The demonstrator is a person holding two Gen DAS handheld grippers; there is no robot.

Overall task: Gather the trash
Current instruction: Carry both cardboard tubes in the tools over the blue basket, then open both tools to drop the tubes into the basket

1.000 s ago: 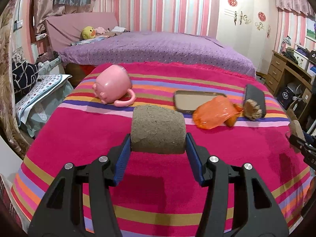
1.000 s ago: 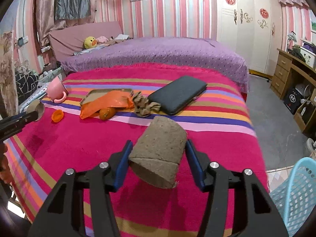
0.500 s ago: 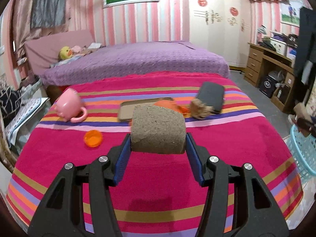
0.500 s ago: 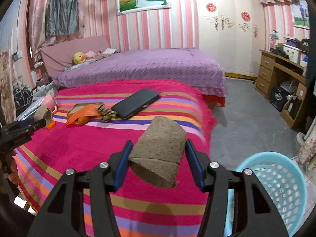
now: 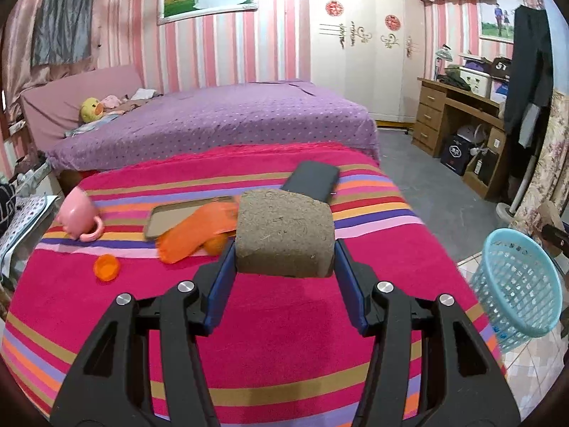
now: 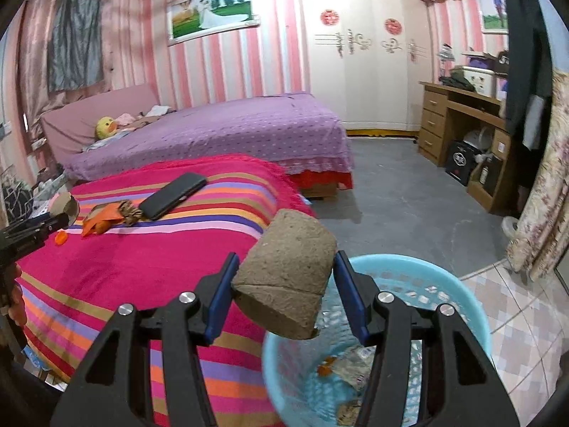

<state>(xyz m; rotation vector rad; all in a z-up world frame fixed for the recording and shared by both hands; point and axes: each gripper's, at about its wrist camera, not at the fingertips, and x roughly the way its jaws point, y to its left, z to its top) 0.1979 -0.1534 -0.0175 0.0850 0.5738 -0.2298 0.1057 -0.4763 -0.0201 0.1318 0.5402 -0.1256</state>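
My left gripper (image 5: 284,274) is shut on a brown cardboard roll (image 5: 284,235) above the striped blanket (image 5: 284,356). My right gripper (image 6: 282,299) is shut on a second brown cardboard roll (image 6: 284,277), held tilted over the near rim of the light blue basket (image 6: 462,306), which holds some scraps. The basket also shows in the left wrist view (image 5: 515,284) on the floor right of the bed. On the blanket lie an orange wrapper (image 5: 195,227), an orange cap (image 5: 106,267) and a crumpled brown scrap (image 6: 128,212).
A pink mug (image 5: 76,219), a flat tan tray (image 5: 167,213) and a black wallet (image 5: 314,179) lie on the blanket. A purple bed (image 5: 213,121) stands behind. A wooden desk (image 5: 458,114) and grey floor (image 6: 409,206) are on the right.
Both grippers have swung right, away from the bed's middle. The right gripper with its roll now hangs over the blue basket; the basket has come into the left wrist view.
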